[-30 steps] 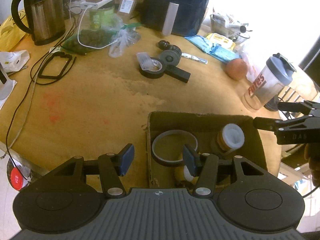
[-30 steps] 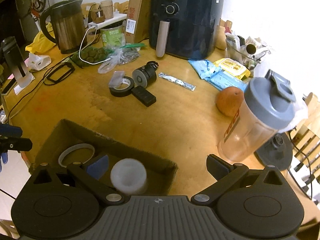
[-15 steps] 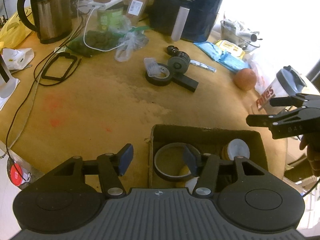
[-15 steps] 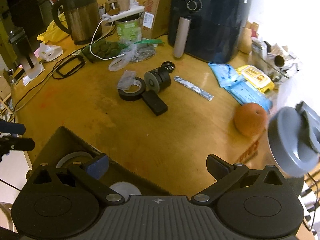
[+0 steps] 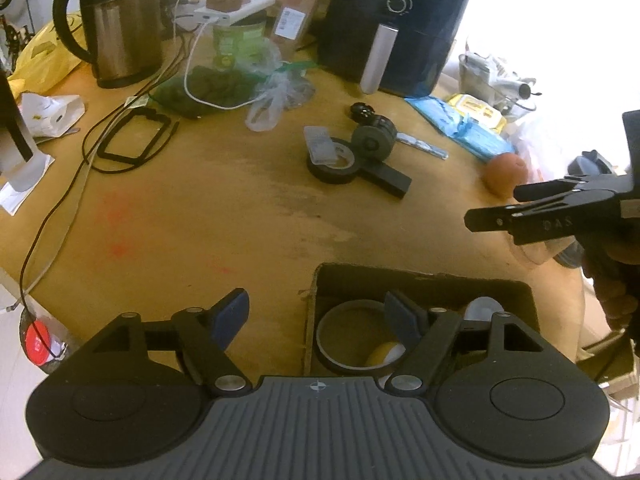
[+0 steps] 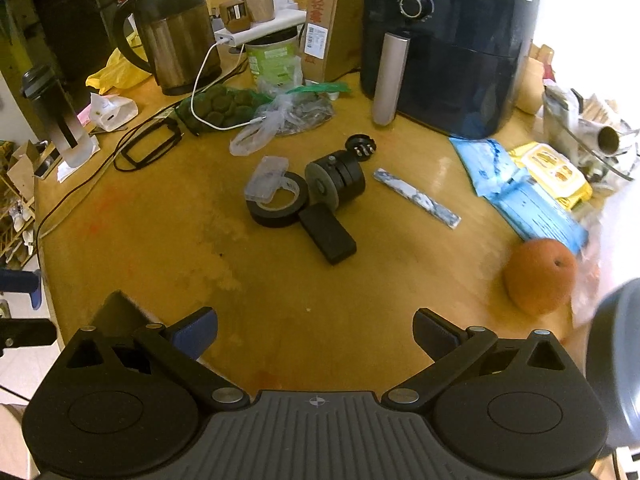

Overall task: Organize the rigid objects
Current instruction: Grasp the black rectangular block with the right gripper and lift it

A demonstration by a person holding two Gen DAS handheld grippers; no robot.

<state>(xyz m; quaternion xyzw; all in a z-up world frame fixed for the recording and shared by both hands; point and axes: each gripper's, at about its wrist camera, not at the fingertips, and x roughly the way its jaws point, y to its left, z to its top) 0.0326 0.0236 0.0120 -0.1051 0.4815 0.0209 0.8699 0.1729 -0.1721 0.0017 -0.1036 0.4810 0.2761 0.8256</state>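
Jaws of the left gripper (image 5: 316, 316) have just been opening and now stand wide at the bottom of the left wrist view, with nothing between the pads; one pad hangs over the bare table (image 5: 200, 208), the other over the cardboard box (image 5: 420, 280). Inside the box lie a tape ring (image 5: 332, 320), a yellow and white piece (image 5: 384, 352) and a white cap (image 5: 482, 306), so part of the sorting looks done.

Across the bottom of the right wrist view, the right gripper (image 6: 316, 334) is also spread wide and empty, above open tabletop just beside the box corner (image 6: 116, 304).

Left to collect, in the middle of that frame, is a tight cluster: a black tape roll (image 6: 278, 200) with a clear plastic case (image 6: 267, 178) resting on it, a black cylinder (image 6: 334, 182) touching the roll, a black block (image 6: 327, 234) and a small round black part (image 6: 361, 145) behind. A foil sachet (image 6: 416, 198) lies to their right, an orange (image 6: 540, 276) at lower right.

Between grippers and cluster the wood is bare, giving free room. Farther up, the kettle (image 6: 176, 36), white cable (image 6: 200, 92) and air fryer (image 6: 448, 40) crowd the upper frame; the table edge runs down the left side.
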